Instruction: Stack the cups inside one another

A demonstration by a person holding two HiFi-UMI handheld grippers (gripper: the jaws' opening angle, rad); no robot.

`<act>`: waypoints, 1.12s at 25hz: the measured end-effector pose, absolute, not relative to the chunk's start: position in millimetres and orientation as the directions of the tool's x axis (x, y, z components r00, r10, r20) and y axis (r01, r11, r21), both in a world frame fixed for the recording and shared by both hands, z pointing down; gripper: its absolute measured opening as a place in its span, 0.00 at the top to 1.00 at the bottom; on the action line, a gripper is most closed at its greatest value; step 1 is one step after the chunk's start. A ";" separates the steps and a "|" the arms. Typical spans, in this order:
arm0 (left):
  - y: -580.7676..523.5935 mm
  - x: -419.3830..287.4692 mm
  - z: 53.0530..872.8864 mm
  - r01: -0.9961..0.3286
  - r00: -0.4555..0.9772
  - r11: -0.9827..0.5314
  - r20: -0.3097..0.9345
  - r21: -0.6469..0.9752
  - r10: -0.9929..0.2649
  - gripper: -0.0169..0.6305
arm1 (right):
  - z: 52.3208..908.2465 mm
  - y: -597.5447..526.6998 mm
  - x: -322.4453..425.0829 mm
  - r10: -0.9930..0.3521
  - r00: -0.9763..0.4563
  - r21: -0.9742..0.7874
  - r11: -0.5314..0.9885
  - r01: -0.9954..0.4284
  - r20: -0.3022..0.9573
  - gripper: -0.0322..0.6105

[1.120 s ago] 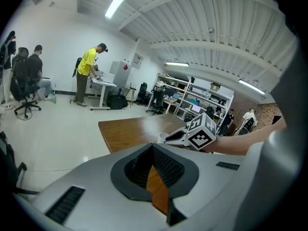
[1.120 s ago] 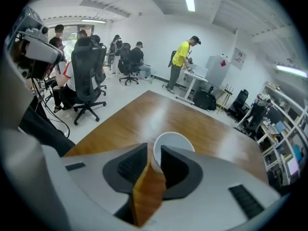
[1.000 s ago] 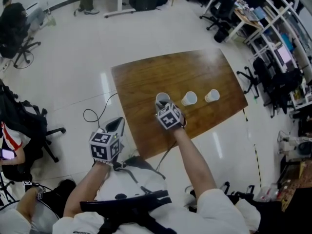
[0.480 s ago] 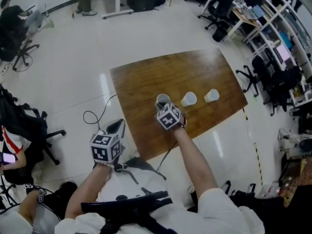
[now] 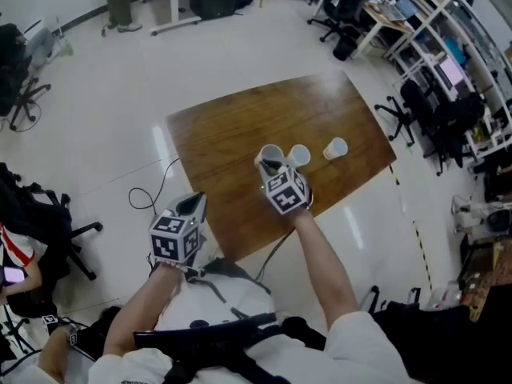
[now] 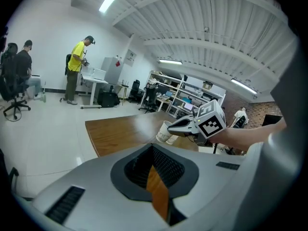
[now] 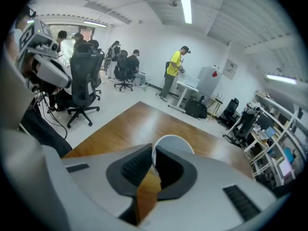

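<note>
Over the table (image 5: 228, 130), the right gripper (image 5: 266, 165) is pinching a white cup (image 5: 271, 153) by its rim, its jaws just closing on it, just beside a second cup (image 5: 299, 155). The left gripper (image 5: 194, 203) is hovering off the table's edge with its jaws pressed together.

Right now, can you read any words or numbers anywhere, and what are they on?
No words or numbers can be read here.
Wall sign: too small and blurred to read.
Cup: any print on it is too small to read.
Marker cube and second marker cube: only black-and-white square patterns, no letters.
</note>
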State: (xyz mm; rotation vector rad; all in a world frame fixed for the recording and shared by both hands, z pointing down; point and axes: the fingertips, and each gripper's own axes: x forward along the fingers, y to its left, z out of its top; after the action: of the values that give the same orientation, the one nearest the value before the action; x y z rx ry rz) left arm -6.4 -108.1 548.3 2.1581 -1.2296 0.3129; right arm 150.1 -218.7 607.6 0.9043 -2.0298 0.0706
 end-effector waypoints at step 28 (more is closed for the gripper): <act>-166.6 132.9 533.3 -0.806 0.589 -0.487 0.539 0.336 -0.603 0.98 | 565.4 -249.1 290.6 -0.645 -0.231 0.335 0.630 -0.700 0.729 0.90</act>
State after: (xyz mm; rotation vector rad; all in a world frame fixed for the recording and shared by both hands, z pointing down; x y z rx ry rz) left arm 132.9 -166.6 533.3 2.2548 -1.1157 0.4735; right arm 290.6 -249.1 565.4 1.0616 -1.9407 0.0771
